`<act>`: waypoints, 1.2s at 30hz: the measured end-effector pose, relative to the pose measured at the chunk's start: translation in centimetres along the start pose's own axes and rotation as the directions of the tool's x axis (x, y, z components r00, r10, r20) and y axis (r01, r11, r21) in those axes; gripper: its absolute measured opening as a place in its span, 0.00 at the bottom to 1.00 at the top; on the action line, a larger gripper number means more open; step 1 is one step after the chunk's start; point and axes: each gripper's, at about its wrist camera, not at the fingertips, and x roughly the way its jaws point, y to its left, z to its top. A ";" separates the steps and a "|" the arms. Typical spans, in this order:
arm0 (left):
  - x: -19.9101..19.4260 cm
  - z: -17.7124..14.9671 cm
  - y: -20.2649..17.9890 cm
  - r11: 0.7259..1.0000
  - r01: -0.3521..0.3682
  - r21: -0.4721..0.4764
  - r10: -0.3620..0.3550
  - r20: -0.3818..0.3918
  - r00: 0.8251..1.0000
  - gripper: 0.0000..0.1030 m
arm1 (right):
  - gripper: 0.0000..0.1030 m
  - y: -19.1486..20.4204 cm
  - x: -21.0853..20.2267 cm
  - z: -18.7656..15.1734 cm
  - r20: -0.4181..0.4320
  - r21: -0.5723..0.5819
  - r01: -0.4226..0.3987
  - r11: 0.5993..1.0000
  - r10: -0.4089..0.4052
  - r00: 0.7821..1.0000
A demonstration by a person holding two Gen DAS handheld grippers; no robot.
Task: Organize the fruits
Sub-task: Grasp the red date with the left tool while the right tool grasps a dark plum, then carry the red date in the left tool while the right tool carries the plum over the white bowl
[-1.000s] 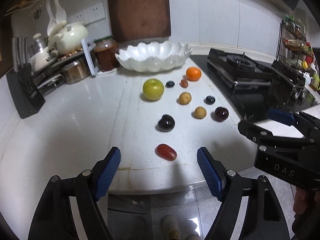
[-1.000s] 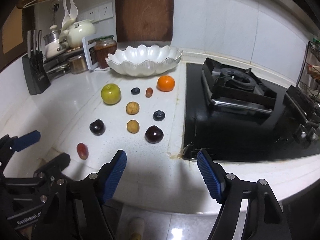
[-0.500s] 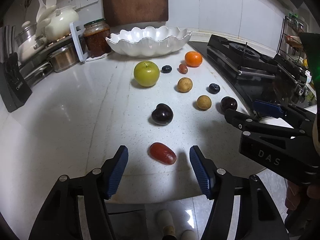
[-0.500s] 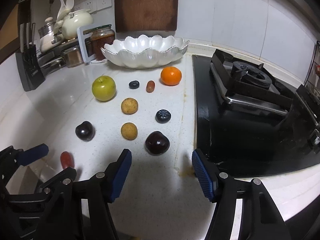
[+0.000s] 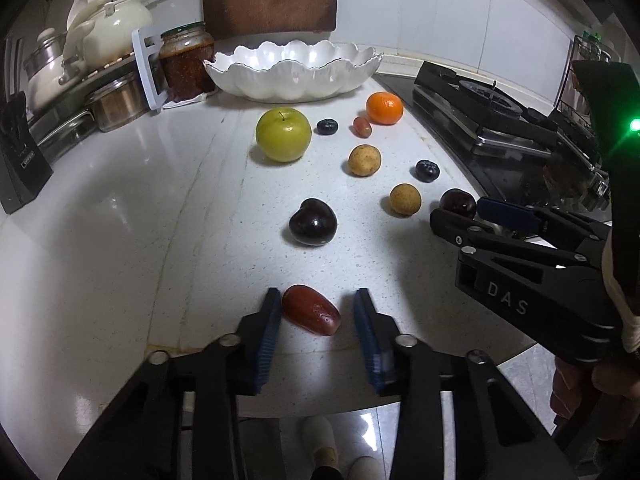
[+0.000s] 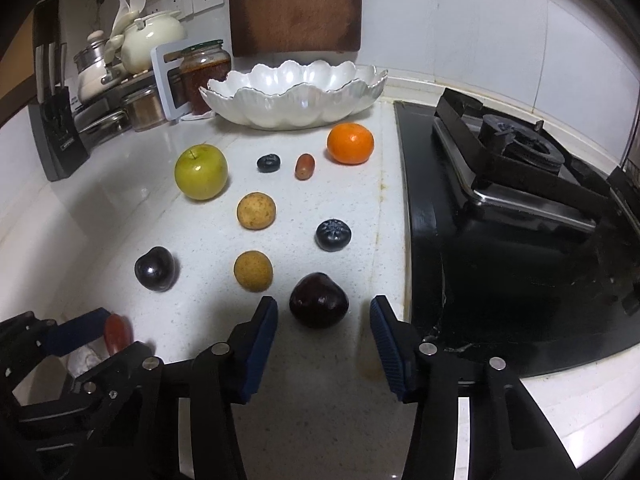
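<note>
Several fruits lie on the white counter before a white scalloped bowl [image 5: 294, 70] [image 6: 296, 92]. My left gripper [image 5: 316, 312] is open, its blue pads on either side of a red oval fruit [image 5: 311, 315] near the counter's front edge, not touching it. My right gripper [image 6: 323, 312] is open around a dark plum [image 6: 319, 300] beside the stove. Further back lie a second dark plum [image 5: 313, 222], two tan round fruits [image 6: 253, 271] [image 6: 256, 211], two blueberries [image 6: 333, 235], a green apple [image 5: 283, 134], a small red grape [image 6: 305, 166] and an orange [image 6: 350, 143].
A black gas stove [image 6: 516, 208] fills the right side. At the back left stand a red-filled jar [image 5: 186, 64], pots, a kettle and a knife block [image 6: 58, 136]. A wooden board [image 6: 296, 4] leans on the wall behind the bowl.
Both grippers moved forward and down over the counter. The left now brackets the red oval fruit and the right brackets the near dark plum; both jaws have narrowed.
</note>
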 end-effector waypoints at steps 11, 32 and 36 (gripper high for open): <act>-0.5 0.5 0.1 0.999 0.019 -0.026 -0.018 0.024 1.000 0.25 | 0.29 0.1 -0.4 -0.1 0.011 0.004 -0.032 0.999 0.032 0.999; -4.2 4.3 1.6 0.997 0.044 -0.063 -0.035 0.148 0.988 0.25 | 0.29 0.9 -5.0 2.7 0.118 -0.019 -0.041 0.999 0.043 0.992; -4.5 5.7 2.1 0.998 0.040 -0.050 -0.031 0.174 0.984 0.25 | 0.29 1.3 -5.2 4.1 0.139 -0.019 -0.040 0.999 0.042 0.989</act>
